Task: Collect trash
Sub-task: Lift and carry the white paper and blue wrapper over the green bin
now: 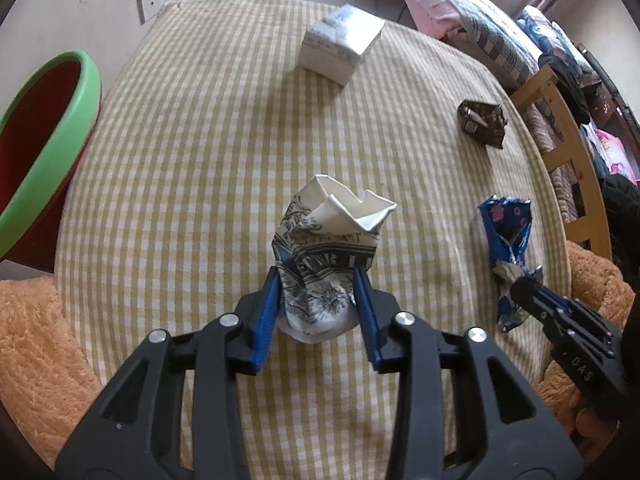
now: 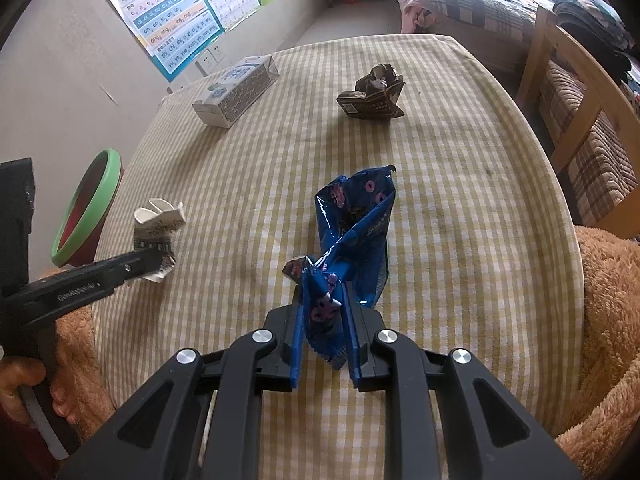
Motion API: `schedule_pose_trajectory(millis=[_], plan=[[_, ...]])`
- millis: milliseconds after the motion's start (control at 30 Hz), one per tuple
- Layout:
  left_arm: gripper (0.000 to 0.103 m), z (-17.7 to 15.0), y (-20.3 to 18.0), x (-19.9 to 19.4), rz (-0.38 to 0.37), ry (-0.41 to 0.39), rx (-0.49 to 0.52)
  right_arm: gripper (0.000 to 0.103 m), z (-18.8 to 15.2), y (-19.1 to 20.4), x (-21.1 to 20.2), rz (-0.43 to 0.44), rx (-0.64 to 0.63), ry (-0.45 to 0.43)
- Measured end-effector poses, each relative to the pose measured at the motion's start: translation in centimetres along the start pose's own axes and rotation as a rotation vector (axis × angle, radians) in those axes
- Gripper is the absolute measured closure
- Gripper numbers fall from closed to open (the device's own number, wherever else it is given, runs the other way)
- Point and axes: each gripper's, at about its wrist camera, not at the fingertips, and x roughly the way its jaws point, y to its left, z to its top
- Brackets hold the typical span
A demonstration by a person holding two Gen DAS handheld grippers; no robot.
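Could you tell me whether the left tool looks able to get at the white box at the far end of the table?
Probably not yet: the left tool is shut on the crumpled cup, though bare cloth lies before the white box.

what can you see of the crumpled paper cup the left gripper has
The crumpled paper cup is white inside, with a dark grey printed pattern and lettering outside. It looks like thin paper, crushed and creased, its rim folded in but still open. It stands roughly upright on the checked tablecloth, pinched low on its body between the blue pads of the left gripper.
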Motion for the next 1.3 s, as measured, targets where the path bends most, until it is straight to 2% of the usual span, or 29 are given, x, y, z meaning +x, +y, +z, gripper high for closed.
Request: schedule_pose_trajectory(millis=[267,667,867,1133,1300], plan=[[0.068,0.6,0.5,-2.4,-0.004,-0.066,-0.013,0.085,0.0,0.3,-0.1,-0.005,-0.014,0.000],[0.068,0.8,1.4,-3.3,-0.010,-0.086,-0.045,0.085,0.0,1.3,0.0,-0.016,-0.058,0.000],[0.068,1.6,2.3,-5.6,0.002,-0.146,-0.057,0.085,0.9,3.0,-1.0,-0.024,-0.108,-0.045],[0.068,2.5,3.1,-8.9,0.018,-0.240,-0.064,0.085,2.0,5.3,-2.4,0.011,-0.150,-0.079],[0.068,2.7,3.5,-10.0,0.023,-0.272,-0.069,0.085,2.6,6.6,-2.9,0.024,-0.174,-0.093]])
